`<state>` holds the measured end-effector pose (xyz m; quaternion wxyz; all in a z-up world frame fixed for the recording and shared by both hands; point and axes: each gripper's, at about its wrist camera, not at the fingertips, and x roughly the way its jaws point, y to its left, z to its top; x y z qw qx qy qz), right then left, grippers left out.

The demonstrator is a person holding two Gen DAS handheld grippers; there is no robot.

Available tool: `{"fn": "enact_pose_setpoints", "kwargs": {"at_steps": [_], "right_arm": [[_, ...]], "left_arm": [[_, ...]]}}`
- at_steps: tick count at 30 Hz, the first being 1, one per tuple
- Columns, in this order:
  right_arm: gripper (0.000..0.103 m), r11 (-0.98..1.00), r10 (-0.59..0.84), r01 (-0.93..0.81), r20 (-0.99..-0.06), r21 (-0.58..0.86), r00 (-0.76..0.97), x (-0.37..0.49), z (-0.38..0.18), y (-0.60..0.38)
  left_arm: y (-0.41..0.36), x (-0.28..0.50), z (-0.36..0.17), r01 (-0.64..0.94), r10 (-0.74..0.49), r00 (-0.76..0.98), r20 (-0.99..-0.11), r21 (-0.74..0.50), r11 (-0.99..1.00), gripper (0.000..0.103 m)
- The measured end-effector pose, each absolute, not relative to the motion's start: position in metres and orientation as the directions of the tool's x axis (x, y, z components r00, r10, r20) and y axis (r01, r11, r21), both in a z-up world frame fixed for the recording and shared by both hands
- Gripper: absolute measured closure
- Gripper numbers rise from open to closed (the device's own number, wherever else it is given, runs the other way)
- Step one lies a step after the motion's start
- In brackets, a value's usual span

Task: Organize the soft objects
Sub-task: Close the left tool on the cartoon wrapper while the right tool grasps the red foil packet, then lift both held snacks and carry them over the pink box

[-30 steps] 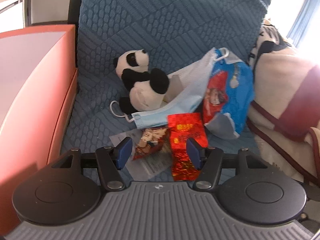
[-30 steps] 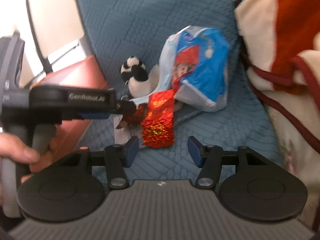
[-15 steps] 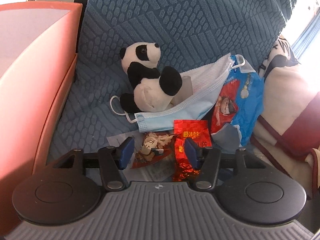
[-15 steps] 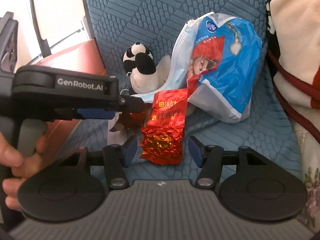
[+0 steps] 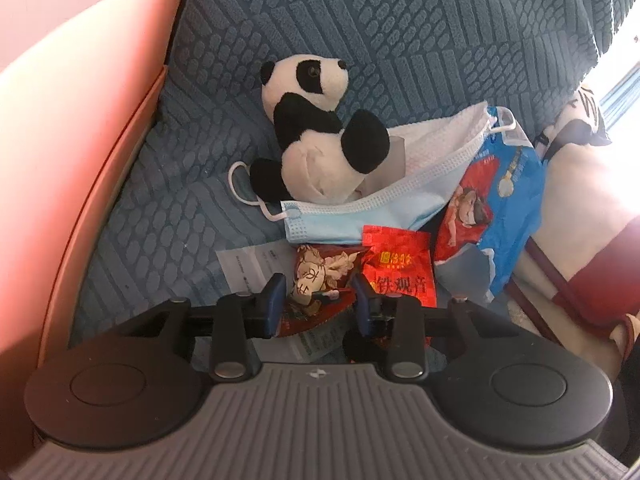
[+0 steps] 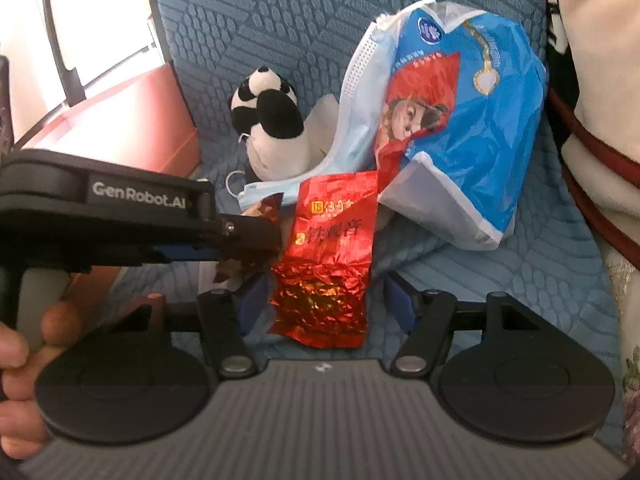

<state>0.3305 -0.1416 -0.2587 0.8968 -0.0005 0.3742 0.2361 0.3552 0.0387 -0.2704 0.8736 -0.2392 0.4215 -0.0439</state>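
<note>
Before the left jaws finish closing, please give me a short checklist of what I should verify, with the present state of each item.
1. Small snack packet lies between the closing jaws of the left gripper: ok.
2. Pads already press the packet: cannot tell.
3. Paper slip under it stays out of the grip: cannot tell.
4. Red tea packet sits between the jaws of the right gripper, open: ok.
5. Face mask is clear of both: ok.

Left tongs closing around snack packet
</note>
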Motion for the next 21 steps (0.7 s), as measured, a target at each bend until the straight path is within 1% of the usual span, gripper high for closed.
{"fn": "enact_pose_setpoints", "kwargs": {"at_steps": [1,2,3,6,12,21], "right_arm": [[0.045,0.89,0.42,-0.422,-0.673,0.173,0.609,0.33,-0.259,-0.141],[0.046,0.888,0.421,-0.426,-0.672,0.17,0.609,0.33,-0.259,-0.14],[0.046,0.887,0.424,-0.43,-0.671,0.169,0.609,0.33,-0.258,-0.14],[0.047,0.889,0.417,-0.428,-0.673,0.162,0.611,0.326,-0.256,-0.138],[0.047,0.893,0.422,-0.416,-0.646,0.174,0.636,0.315,-0.243,-0.144],[0.048,0.913,0.376,-0.384,-0.659,0.142,0.651,0.285,-0.237,-0.152]], "left_arm": [[0.039,0.354,-0.271,-0.121,-0.276,0.643,-0.714,-0.451,0.885,0.064],[0.038,0.354,-0.27,-0.117,-0.273,0.645,-0.714,-0.445,0.888,0.065],[0.038,0.353,-0.269,-0.116,-0.27,0.647,-0.713,-0.442,0.89,0.067],[0.039,0.35,-0.267,-0.118,-0.26,0.652,-0.712,-0.434,0.893,0.068],[0.041,0.34,-0.262,-0.13,-0.241,0.665,-0.707,-0.427,0.895,0.07],[0.04,0.313,-0.253,-0.126,-0.233,0.678,-0.697,-0.423,0.897,0.071]]}}
